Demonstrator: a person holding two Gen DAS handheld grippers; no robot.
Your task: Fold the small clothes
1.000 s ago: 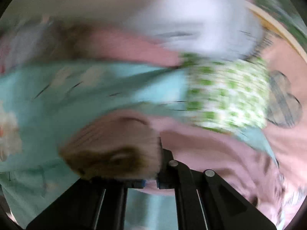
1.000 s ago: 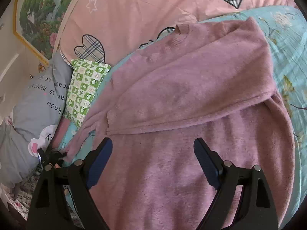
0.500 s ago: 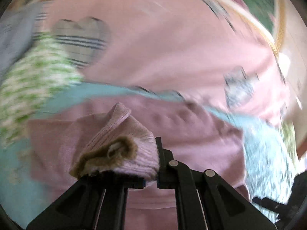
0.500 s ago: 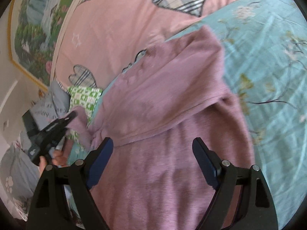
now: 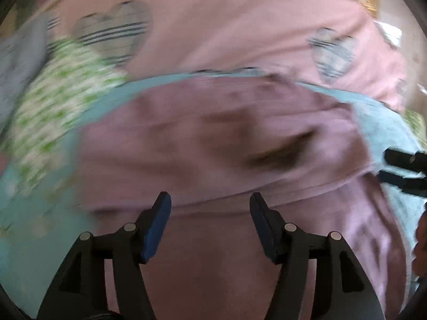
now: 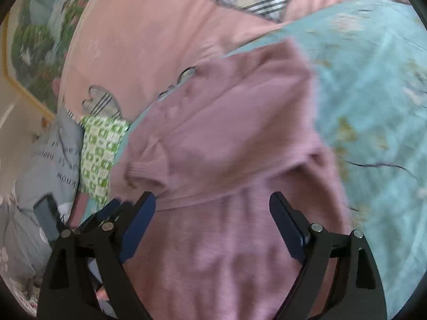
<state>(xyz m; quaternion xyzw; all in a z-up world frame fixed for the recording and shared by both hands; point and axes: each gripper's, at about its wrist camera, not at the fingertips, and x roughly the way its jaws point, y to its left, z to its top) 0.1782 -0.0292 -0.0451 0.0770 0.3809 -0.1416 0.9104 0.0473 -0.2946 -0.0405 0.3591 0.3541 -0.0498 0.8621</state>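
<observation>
Across the turquoise sheet (image 6: 373, 85), the mauve sweater (image 6: 226, 146) lies sleeves-folded, both left gripper (image 5: 210, 205) and right gripper (image 6: 212, 205) wide open, empty; next, probably, grasping the hem.

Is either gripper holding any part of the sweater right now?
No. The left gripper and right gripper are both open above the purple sweater, with nothing between their fingers.

Green checkered pillow (image 6: 102, 154) beside grey printed cushion (image 6: 50, 160).

Left hand-held gripper (image 5: 210, 210) jaws spread wide, empty; right hand-held gripper (image 6: 212, 214) likewise spread, empty.
</observation>
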